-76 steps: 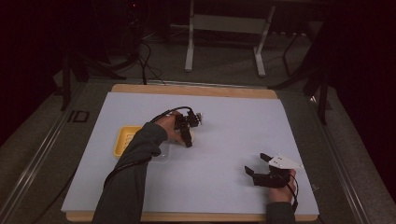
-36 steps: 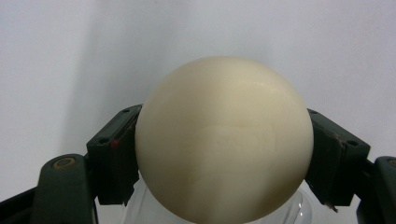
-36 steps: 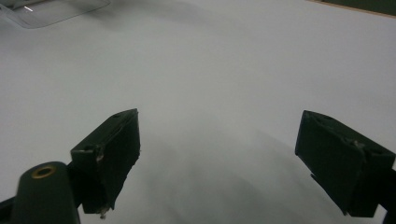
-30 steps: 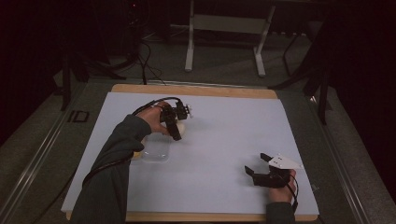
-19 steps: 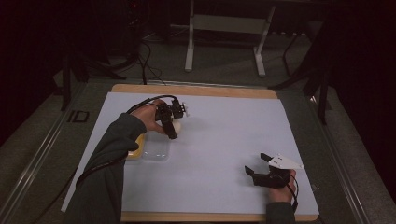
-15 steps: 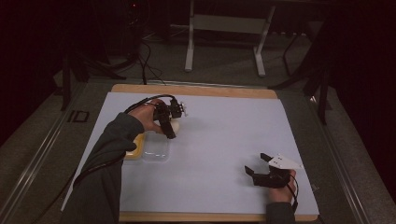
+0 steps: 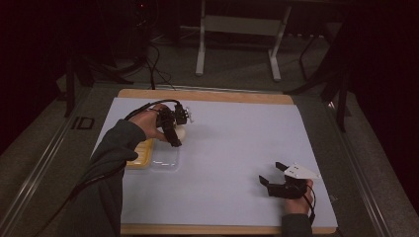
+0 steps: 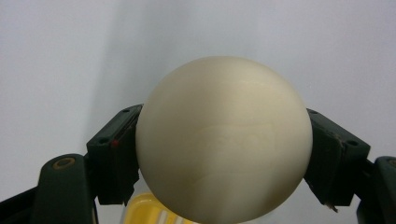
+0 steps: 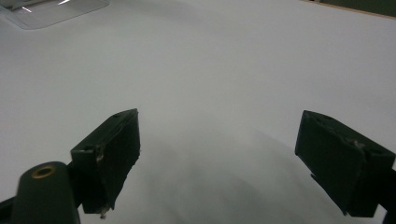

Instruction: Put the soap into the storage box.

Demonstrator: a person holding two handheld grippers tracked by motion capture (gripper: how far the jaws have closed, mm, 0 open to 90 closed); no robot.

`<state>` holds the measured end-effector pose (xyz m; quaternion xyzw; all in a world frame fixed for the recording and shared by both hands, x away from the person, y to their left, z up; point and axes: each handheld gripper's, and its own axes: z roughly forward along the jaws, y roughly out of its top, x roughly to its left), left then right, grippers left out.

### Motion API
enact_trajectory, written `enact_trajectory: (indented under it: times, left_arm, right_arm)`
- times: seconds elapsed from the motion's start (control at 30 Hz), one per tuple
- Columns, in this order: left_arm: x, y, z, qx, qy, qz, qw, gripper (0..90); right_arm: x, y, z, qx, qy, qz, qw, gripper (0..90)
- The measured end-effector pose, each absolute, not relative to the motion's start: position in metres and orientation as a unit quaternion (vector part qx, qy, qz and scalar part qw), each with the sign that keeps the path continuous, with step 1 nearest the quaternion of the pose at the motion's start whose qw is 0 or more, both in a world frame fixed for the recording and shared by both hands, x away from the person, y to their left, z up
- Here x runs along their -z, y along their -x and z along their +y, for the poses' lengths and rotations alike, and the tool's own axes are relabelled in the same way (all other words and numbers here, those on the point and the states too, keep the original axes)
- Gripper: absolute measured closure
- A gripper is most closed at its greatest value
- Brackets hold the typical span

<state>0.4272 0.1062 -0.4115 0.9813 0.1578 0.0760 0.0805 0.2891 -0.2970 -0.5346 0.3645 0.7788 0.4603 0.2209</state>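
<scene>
1. While it hangs above the white table (image 7: 237,148), the left gripper (image 7: 175,134) pinches a cream ball (image 8: 223,140) — just past the yellow tray (image 7: 138,157).
2. Right gripper (image 9: 231,163) — jaws spread, near the table's front edge.

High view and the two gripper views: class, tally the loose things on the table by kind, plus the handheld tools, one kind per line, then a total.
Cream ball, held in the left tool: 1
Yellow tray: 1
Clear lid or tray: 1
Tools, counting the right tool: 2
Total: 5
</scene>
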Motion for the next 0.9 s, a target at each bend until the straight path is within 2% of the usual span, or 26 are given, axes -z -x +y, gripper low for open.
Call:
enact_trajectory:
  times: [0.9]
  left_arm:
    - [0.411,-0.418,0.135,-0.082,-0.978,0.173,0.087,23.1]
  right_arm:
    - [0.535,-0.289,-0.297,-0.46,-0.365,0.779,0.221,13.8]
